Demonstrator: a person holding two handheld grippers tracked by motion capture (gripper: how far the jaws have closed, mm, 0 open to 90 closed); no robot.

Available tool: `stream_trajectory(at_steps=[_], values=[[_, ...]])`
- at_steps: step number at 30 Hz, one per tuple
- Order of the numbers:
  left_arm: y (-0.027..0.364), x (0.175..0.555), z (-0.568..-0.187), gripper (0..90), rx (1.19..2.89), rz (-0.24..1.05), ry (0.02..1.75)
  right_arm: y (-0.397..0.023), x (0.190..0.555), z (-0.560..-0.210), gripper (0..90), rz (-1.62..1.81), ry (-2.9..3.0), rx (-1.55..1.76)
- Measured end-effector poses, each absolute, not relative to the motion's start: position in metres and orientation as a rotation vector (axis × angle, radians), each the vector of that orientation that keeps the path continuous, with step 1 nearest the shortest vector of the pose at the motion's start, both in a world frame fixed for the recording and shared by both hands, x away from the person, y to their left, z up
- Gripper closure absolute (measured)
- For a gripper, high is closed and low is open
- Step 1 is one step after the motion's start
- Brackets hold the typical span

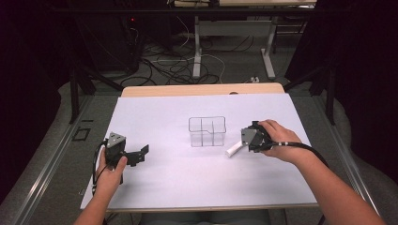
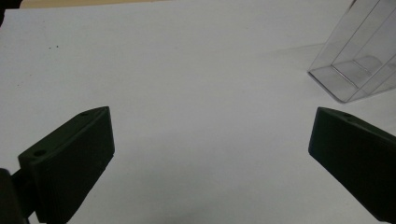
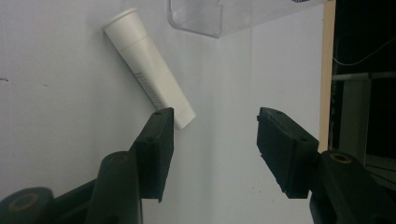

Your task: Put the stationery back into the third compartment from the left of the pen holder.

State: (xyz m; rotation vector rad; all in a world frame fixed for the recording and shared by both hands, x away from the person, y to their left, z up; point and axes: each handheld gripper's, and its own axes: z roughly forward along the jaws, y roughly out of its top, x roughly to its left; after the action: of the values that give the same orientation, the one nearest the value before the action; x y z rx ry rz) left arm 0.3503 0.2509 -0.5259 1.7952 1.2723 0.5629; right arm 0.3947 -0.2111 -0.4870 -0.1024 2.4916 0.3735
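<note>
A white tube lies flat on the white table sheet, just right of a clear plastic divided box. My right gripper points at the tube from the right. In the right gripper view the tube lies slanted, cap end away, and its flat end sits beside the left jaw tip; the right gripper is open and nothing is pressed between its pads. The clear box is just beyond. My left gripper rests at the left, wide open, nothing in it, with the box at upper right.
The table's wooden far edge runs behind the sheet. Past it stand desk legs and loose cables on the floor. Dark drapes close in both sides.
</note>
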Motion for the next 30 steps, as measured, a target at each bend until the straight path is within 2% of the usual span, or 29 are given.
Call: stream_trajectory(at_steps=[1,2,3,14,30], values=[[0.251,0.35,-0.526,0.3,1.795,0.563,1.273,-0.21,0.396,-0.49,46.9,0.412,2.46,-0.14],[0.251,0.35,-0.526,0.3,1.799,0.563,1.272,-0.209,0.393,-0.482,48.3,0.254,2.548,-0.133],[0.251,0.35,-0.526,0.3,1.797,0.56,1.274,-0.209,0.394,-0.489,48.5,0.357,2.468,-0.17],[0.251,0.349,-0.526,0.3,1.804,0.568,1.272,-0.2,0.39,-0.499,53.1,0.335,2.464,-0.329],[0.25,0.349,-0.527,0.3,1.809,0.563,1.272,-0.187,0.394,-0.515,53.9,0.286,2.521,-0.455]])
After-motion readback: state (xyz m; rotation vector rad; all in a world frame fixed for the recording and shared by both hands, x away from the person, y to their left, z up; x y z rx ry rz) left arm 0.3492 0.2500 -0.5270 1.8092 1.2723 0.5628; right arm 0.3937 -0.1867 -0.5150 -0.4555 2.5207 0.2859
